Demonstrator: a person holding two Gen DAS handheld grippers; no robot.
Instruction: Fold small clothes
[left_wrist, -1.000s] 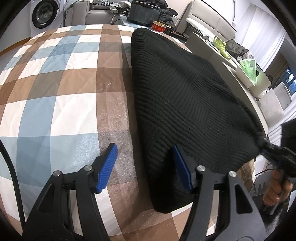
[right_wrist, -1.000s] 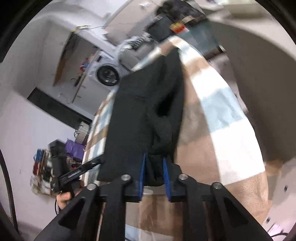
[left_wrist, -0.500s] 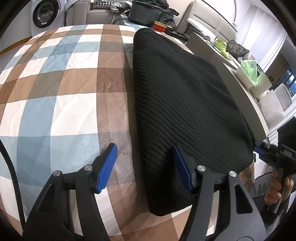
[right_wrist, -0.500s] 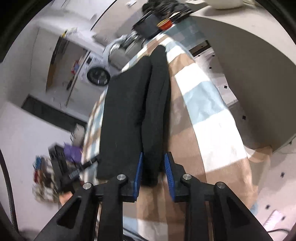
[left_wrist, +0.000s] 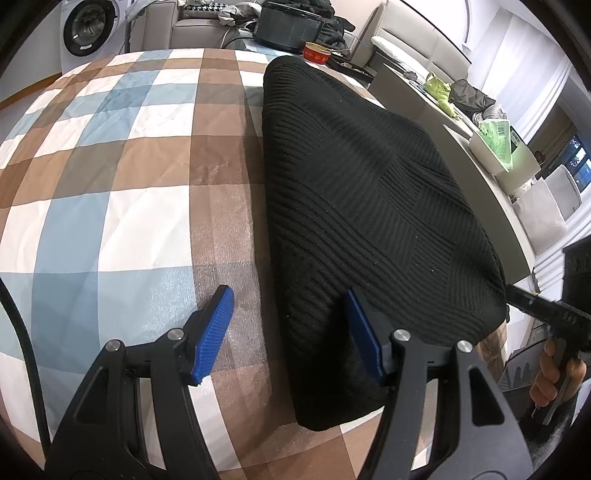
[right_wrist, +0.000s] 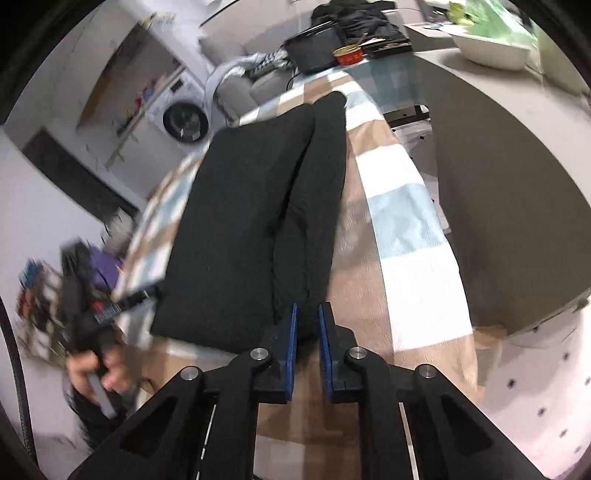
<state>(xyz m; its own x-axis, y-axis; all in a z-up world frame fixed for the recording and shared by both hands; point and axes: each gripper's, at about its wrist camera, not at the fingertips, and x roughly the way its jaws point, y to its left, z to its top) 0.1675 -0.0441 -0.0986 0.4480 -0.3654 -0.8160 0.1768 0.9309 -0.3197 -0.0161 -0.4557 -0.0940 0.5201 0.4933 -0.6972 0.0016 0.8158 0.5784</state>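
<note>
A black knitted garment (left_wrist: 369, 206) lies folded lengthwise on the checked tablecloth (left_wrist: 110, 192). The right gripper (right_wrist: 306, 332), jaws narrowly apart after opening slightly, straddles its near corner; the left gripper (left_wrist: 288, 325) waits half-open, holding nothing.

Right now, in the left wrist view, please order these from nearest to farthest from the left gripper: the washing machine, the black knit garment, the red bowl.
1. black knit garment, right beside the left gripper
2. red bowl, far table edge
3. washing machine, far left corner
</note>
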